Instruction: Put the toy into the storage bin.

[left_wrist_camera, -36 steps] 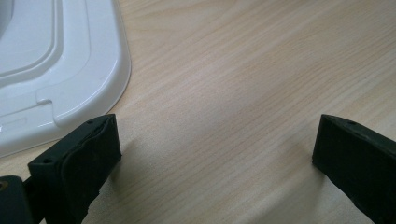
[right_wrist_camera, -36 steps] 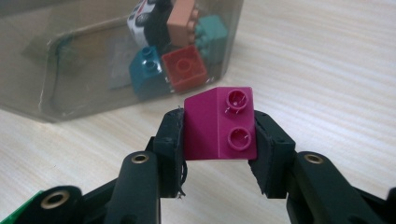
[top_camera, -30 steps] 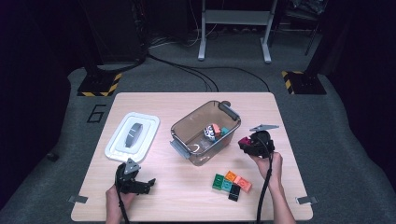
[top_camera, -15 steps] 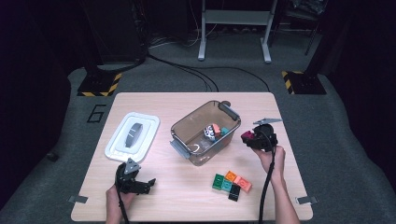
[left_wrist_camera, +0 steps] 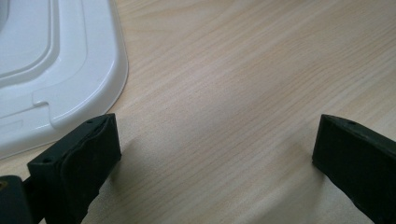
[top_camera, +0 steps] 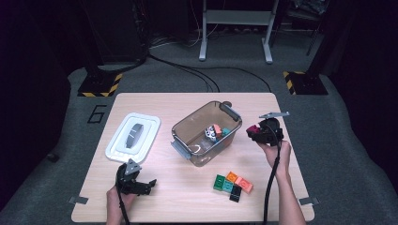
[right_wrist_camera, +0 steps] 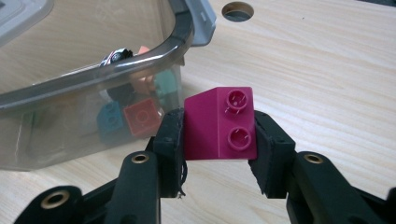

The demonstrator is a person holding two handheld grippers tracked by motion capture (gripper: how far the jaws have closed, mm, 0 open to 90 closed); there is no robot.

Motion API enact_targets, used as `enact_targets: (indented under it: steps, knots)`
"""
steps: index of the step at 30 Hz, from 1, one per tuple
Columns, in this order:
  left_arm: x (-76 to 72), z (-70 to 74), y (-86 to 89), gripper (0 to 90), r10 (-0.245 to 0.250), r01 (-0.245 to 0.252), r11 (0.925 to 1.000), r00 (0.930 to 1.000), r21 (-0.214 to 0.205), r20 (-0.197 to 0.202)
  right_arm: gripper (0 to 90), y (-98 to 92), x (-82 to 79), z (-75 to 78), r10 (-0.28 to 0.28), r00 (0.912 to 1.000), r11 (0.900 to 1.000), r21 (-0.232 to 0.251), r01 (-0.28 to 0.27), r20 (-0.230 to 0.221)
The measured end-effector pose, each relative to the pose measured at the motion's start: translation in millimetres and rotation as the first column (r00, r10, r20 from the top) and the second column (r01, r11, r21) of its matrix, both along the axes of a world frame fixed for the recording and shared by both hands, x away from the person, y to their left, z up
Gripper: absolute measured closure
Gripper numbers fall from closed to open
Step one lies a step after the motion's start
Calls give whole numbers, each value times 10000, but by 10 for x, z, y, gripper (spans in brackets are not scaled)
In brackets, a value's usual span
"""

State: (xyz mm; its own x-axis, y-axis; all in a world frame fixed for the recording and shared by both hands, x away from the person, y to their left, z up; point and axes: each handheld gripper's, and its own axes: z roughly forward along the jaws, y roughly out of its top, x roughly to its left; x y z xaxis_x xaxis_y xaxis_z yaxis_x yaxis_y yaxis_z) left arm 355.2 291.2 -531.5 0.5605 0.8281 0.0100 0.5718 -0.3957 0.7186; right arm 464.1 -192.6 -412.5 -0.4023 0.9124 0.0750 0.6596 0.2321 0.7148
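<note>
My right gripper (right_wrist_camera: 218,140) is shut on a magenta brick (right_wrist_camera: 219,123) with two studs, held just off the table beside the clear grey bin (right_wrist_camera: 112,70). From above, that gripper (top_camera: 257,131) and the magenta brick (top_camera: 254,129) hover right of the bin (top_camera: 187,133), which holds several small bricks (top_camera: 215,132). A cluster of green, orange, pink and black bricks (top_camera: 233,184) lies on the table below. My left gripper (top_camera: 143,184) rests open near the table's front left, its jaws wide over bare wood (left_wrist_camera: 215,140).
The bin's white lid (top_camera: 133,136) lies flat at the left; its corner (left_wrist_camera: 60,70) shows beside my left jaw. The wooden table (top_camera: 178,192) has a round hole (right_wrist_camera: 237,10) behind the bin. Cables and stands sit on the dark floor beyond.
My right gripper has risen slightly and drifted away from the front edge with the magenta brick. The left gripper has kept still.
</note>
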Motion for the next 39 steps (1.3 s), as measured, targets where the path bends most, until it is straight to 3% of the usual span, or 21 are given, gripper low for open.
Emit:
enact_targets:
  steps: [23, 39]
  knots:
    - [0, 0, 0, 9, -3, 3, 10000, 10000, -4, 1, 590, 46, 193, 418, -71, 9977, 9996, -255, 88, 676]
    - [0, 0, 0, 9, -4, 4, 10000, 10000, -2, 0, 590, 280, 293, 579, 544, 9948, 9979, -409, -510, 861]
